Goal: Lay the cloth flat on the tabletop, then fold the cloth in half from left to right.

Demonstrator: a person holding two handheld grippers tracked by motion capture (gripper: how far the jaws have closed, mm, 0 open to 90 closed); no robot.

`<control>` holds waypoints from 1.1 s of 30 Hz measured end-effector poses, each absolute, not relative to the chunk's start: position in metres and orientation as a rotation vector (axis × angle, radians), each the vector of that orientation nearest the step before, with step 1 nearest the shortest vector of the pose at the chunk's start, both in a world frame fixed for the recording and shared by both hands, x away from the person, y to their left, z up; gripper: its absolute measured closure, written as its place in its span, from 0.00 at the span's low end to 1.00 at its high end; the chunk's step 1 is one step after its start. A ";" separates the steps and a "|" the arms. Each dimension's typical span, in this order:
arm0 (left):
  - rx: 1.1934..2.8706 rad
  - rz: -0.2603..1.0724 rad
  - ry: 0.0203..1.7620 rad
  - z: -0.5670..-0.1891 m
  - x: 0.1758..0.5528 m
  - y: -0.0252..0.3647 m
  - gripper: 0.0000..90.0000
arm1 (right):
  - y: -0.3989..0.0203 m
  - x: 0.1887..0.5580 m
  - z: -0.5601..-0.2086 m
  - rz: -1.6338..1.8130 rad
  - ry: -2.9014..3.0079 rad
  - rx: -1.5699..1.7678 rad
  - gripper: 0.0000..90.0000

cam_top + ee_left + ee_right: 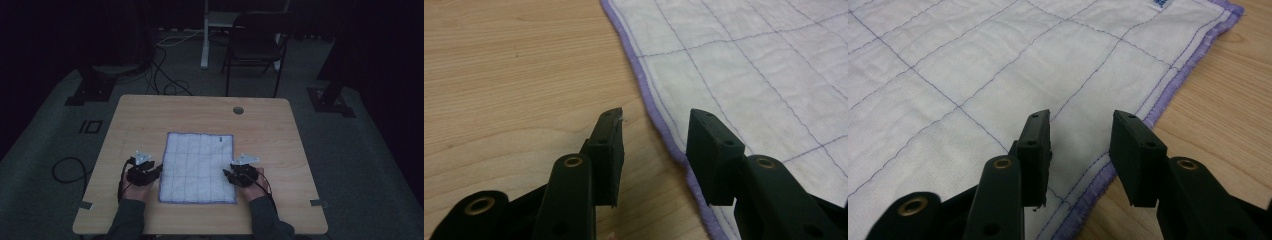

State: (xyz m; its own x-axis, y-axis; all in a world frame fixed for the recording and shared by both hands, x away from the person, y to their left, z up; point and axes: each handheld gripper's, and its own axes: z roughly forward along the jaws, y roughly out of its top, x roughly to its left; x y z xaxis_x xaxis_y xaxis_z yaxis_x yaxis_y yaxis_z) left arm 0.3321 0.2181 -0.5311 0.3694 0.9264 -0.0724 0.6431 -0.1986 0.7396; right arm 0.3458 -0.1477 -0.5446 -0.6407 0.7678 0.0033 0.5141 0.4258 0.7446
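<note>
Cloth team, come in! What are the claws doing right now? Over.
Both claws open, nothing held. Left claw straddles the cloth edge; right claw over its opposite edge. Cloth flat on table. Nothing in the way.

In the high view the far room is lost in darkness, and the small blue label (220, 139) on the cloth (199, 167) is too small to be read. The cloth is cut off by the picture's edge in both gripper views. The person's forearms are cropped at the bottom edge, and the chair (256, 40) is only dimly made out.
</note>
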 end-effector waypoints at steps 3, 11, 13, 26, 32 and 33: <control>1.929 0.524 1.372 -0.531 0.333 0.218 0.65 | -0.148 0.346 -0.545 1.049 2.347 1.101 0.67; 1.960 0.540 1.368 -0.534 0.336 0.213 0.64 | -0.148 0.345 -0.545 1.053 2.346 1.101 0.67; 1.969 0.545 1.367 -0.535 0.337 0.210 0.64 | -0.148 0.345 -0.545 1.053 2.346 1.099 0.67; 1.983 0.552 1.368 -0.540 0.342 0.197 0.61 | -0.148 0.344 -0.545 1.059 2.340 1.098 0.67; 1.991 0.554 1.343 -0.541 0.345 0.190 0.58 | -0.148 0.344 -0.545 1.060 2.342 1.096 0.67; 1.985 0.553 1.346 -0.541 0.345 0.189 0.58 | -0.148 0.344 -0.545 1.060 2.342 1.096 0.67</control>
State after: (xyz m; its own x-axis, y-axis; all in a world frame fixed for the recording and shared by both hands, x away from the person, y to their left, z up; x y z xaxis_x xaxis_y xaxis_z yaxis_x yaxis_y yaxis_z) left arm 0.3449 0.1888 -0.5409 0.3787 0.9253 -0.0217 0.6427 -0.2460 0.7256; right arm 0.3442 -0.1481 -0.5454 -0.6421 0.7666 0.0035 0.5087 0.4227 0.7500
